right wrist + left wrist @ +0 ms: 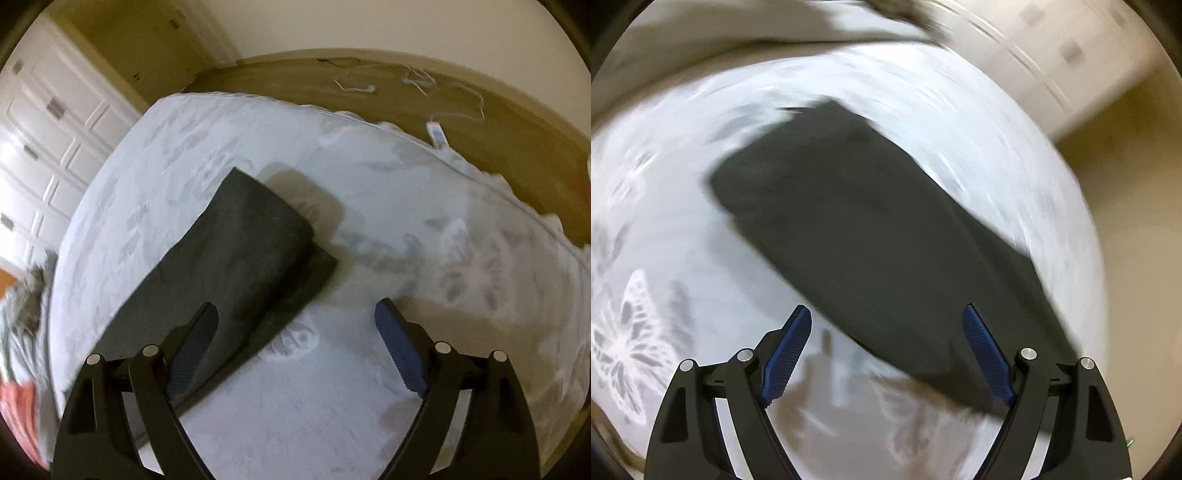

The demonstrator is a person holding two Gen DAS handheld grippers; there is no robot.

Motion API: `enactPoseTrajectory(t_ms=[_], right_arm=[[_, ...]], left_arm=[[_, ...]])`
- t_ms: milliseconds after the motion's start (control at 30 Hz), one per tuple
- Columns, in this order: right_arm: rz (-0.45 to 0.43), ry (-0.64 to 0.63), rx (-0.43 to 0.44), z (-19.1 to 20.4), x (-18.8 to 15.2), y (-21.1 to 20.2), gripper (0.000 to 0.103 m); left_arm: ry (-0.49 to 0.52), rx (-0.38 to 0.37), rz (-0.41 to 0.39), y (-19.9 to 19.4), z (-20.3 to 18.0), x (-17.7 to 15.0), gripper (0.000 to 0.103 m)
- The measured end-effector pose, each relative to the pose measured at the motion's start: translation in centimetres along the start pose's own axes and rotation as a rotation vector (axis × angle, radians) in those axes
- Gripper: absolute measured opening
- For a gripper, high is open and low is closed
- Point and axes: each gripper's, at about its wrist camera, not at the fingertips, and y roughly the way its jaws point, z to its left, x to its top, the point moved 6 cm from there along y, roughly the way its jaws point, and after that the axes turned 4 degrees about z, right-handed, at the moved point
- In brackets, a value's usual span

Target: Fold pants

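Your left gripper [886, 354] is spread wide with nothing between its blue pads [788, 356], hanging above the dark pants [871, 236]. Your right gripper [295, 350] gapes just as wide, empty. The pants [240, 266] lie folded on the white bedspread [388, 192], centre-left of frame; motion blur hides the fold edges.
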Motion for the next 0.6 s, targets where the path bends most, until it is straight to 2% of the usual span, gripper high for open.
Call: enactPoseTrajectory(t_ms=[100,133,167,200,267,300,333,367,400,433,500,567,600], right_arm=[[-0.026,-0.045,-0.001,1.0,0.2,0.6,0.085],[-0.036,-0.046,0.005,1.1,0.3,0.8,0.082],[-0.045,-0.050,0.016,1.5,0.2,0.6,0.074],[-0.052,-0.059,0.034,2.0,0.3,0.6,0.071],[-0.063,-0.063,0.030,2.5,0.7,1.0,0.055],[-0.051,-0.062,0.020,2.6,0.7,1.5,0.052],[-0.051,-0.057,-0.005,2.4,0.7,1.7,0.040],[-0.056,-0.054,-0.021,2.3,0.8,1.8,0.021],[-0.055,-0.050,-0.012,2.3,0.8,1.6,0.009],[-0.054,-0.028,0.024,2.5,1.0,1.2,0.009],[-0.108,-0.007,0.074,4.1,1.4,-0.9,0.009],[-0.177,-0.094,0.131,7.9,1.7,-3.8,0.009],[-0.217,-0.198,0.194,12.3,1.1,-6.1,0.009]], left_arm=[[-0.232,-0.055,0.001,0.1,5.0,2.5,0.081],[-0.270,-0.059,0.001,0.3,5.9,2.9,0.081],[-0.303,-0.055,0.002,0.5,6.9,3.4,0.081],[-0.318,-0.056,0.001,0.8,7.5,3.8,0.081],[-0.298,-0.052,-0.007,0.9,7.6,4.3,0.081],[-0.267,-0.037,-0.025,0.8,7.4,4.6,0.081],[-0.238,-0.030,-0.036,0.7,7.0,4.4,0.079],[-0.210,-0.032,-0.037,1.3,6.3,4.6,0.076],[-0.194,-0.038,-0.028,1.7,5.8,4.7,0.061],[-0.192,-0.057,-0.017,2.2,5.5,4.8,0.052],[-0.203,-0.054,-0.013,2.7,5.5,5.1,0.045],[-0.210,-0.053,-0.027,2.7,5.2,5.2,0.043],[-0.211,-0.049,-0.028,2.7,5.0,5.2,0.043]])
